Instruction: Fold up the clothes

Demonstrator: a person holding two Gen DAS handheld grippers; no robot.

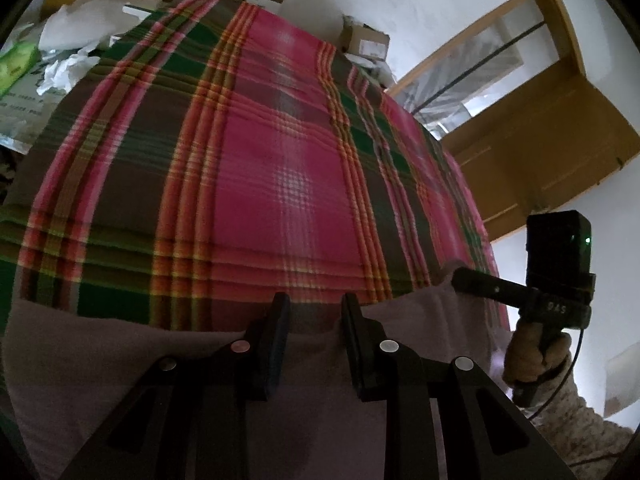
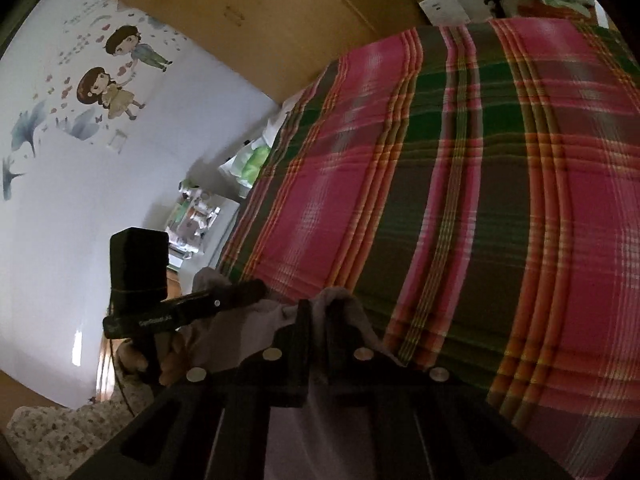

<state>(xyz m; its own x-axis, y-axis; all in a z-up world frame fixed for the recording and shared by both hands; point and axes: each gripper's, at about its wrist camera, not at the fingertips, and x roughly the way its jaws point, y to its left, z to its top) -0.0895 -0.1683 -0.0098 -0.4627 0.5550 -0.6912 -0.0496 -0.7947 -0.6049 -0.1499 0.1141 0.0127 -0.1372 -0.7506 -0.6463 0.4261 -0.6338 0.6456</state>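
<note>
Garment: pale mauve-grey soft cloth garment [image 1: 120, 360], matte, gently wrinkled, lying along the near edge of the plaid bedspread.
Landmark: pink, green and brown plaid woven bedspread [image 1: 256, 168], ribbed weave, spread flat over the bed.
Left tool [image 1: 314, 312]: black flat-fingered tool, fingers parted with a clear gap; garment edge passes between them, contact not certain.
Right tool [image 2: 314, 312]: fingers drawn close on a bunched fold of the garment [image 2: 340, 300] at the bedspread's near edge.
Right hand [image 1: 536, 360]: wrapped round the handle, off the bedspread's right corner.
Beyond bedspread: cardboard boxes [image 1: 364, 40] at its far edge; wooden wardrobe [image 1: 532, 132] past its right side.
</note>
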